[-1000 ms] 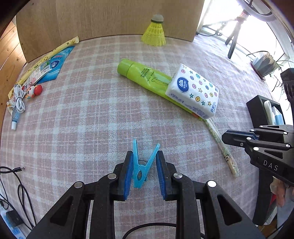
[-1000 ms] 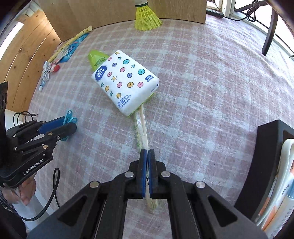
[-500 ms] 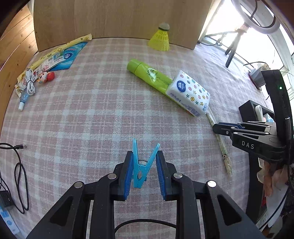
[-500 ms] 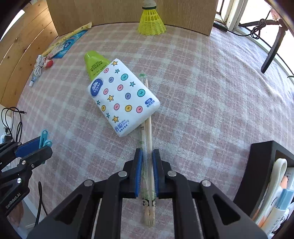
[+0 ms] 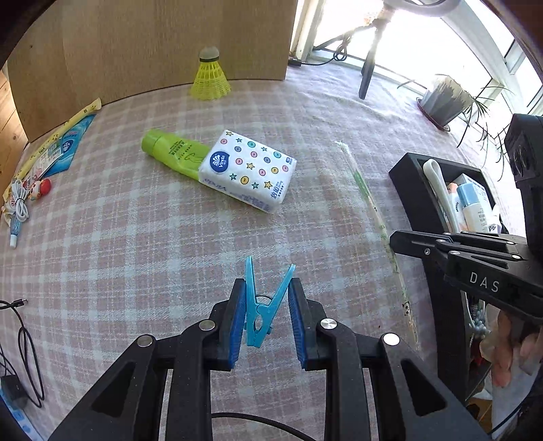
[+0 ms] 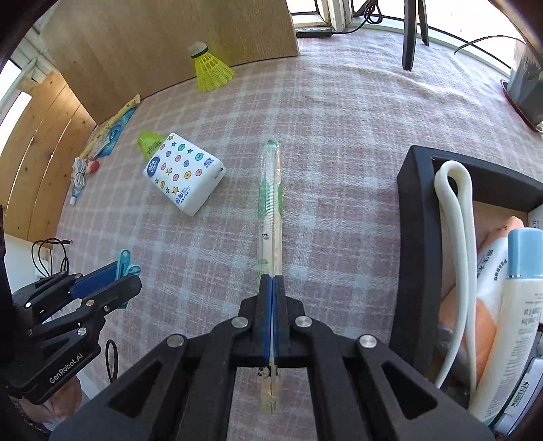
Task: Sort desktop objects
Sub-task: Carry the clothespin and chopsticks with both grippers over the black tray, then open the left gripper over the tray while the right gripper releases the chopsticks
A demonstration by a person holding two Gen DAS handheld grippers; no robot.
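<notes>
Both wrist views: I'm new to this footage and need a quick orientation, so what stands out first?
The left gripper holds a blue clothespin above the pink checked tablecloth. The right gripper is shut on wrapped chopsticks that stretch away along its fingers. A dotted tissue pack lies mid-table over a green tube, and a black organizer box stands at the right.

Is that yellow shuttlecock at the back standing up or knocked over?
Standing up: the yellow shuttlecock rests on its wide skirt on the checked tablecloth, cork tip pointing upward.

Wood-panelled wall (image 5: 169, 44) — sunlit window (image 5: 458, 30)
</notes>
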